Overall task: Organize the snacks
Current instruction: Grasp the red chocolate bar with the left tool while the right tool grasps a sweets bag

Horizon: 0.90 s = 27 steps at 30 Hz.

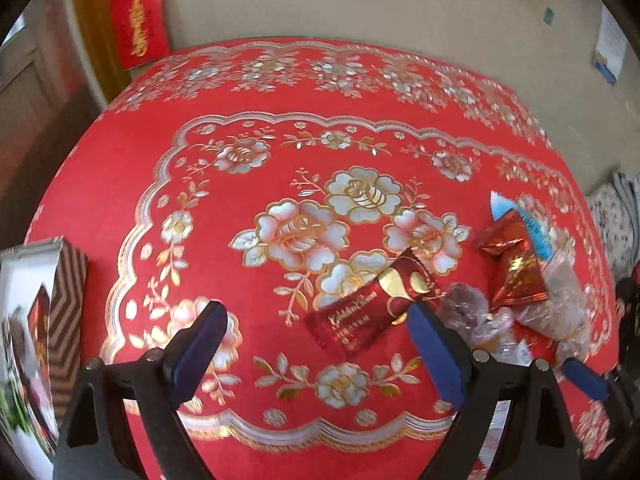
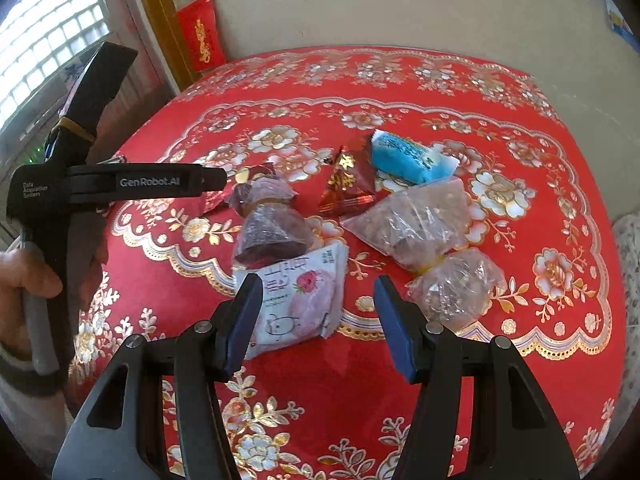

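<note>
My left gripper [image 1: 320,344] stands open and low over the red tablecloth [image 1: 280,80]. A dark red snack bar [image 1: 372,308] lies flat between its fingers, close to the right pad and apart from the left one. My right gripper [image 2: 320,320] is open around a white and pink snack packet [image 2: 304,300] that lies on the cloth; the left pad overlaps the packet's edge and the right pad is clear of it. A red foil pyramid sweet [image 2: 348,184], a blue packet [image 2: 404,160], a purple tied bag [image 2: 268,216] and a clear tied bag [image 2: 432,248] lie beyond it.
A brown striped box [image 1: 64,312] stands at the table's left edge. In the right wrist view a hand [image 2: 24,276] holds the left gripper's handle at the left. A wall runs behind the table, with red paper banners [image 2: 200,32] beside a window.
</note>
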Each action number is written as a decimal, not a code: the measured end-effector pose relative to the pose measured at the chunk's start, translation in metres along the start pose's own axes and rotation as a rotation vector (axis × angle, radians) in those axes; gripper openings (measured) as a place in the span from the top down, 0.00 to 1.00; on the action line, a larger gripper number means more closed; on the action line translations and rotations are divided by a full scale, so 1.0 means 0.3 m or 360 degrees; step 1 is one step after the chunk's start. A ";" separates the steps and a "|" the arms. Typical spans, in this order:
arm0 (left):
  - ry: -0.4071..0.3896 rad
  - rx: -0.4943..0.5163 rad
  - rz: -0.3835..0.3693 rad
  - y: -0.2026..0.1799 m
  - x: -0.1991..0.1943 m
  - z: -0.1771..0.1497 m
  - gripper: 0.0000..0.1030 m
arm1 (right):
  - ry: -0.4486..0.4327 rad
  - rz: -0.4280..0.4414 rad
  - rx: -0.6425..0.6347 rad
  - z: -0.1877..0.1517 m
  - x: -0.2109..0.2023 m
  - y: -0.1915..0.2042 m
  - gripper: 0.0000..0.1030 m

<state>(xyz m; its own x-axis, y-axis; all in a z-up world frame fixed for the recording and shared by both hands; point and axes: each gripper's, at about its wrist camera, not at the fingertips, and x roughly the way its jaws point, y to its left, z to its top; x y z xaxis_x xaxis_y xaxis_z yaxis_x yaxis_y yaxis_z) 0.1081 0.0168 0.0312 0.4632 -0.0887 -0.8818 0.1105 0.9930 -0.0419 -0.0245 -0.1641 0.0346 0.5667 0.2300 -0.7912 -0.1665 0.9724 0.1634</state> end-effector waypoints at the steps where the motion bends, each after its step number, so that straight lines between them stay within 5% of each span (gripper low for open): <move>1: 0.0023 0.0027 -0.0007 0.002 0.015 0.006 0.10 | 0.0001 0.0001 0.0005 0.001 0.001 -0.006 0.44; 5: 0.0094 0.0117 -0.0107 -0.015 0.062 0.012 0.10 | -0.0009 0.0013 0.0011 0.010 0.001 -0.012 0.44; 14: 0.0037 0.0289 -0.0053 -0.105 0.088 0.023 0.14 | 0.0007 0.0005 -0.0004 0.019 0.015 0.000 0.44; 18: 0.0006 0.0296 -0.0059 -0.087 0.060 0.005 0.41 | -0.0021 0.0025 -0.0098 0.045 0.010 0.021 0.44; 21: 0.0005 0.0278 -0.0048 -0.067 0.043 -0.007 0.61 | -0.0001 0.0015 -0.0370 0.073 0.023 0.073 0.44; 27: -0.0001 0.0226 -0.0034 -0.033 0.027 -0.033 0.66 | 0.0170 -0.0085 -0.0824 0.100 0.083 0.126 0.44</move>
<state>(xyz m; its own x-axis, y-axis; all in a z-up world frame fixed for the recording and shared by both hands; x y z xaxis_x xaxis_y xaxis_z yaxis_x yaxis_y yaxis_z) 0.1019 0.0071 0.0198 0.4600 -0.1096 -0.8812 0.2437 0.9698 0.0066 0.0076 -0.1206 0.0386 0.5045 0.1490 -0.8504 -0.5313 0.8300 -0.1698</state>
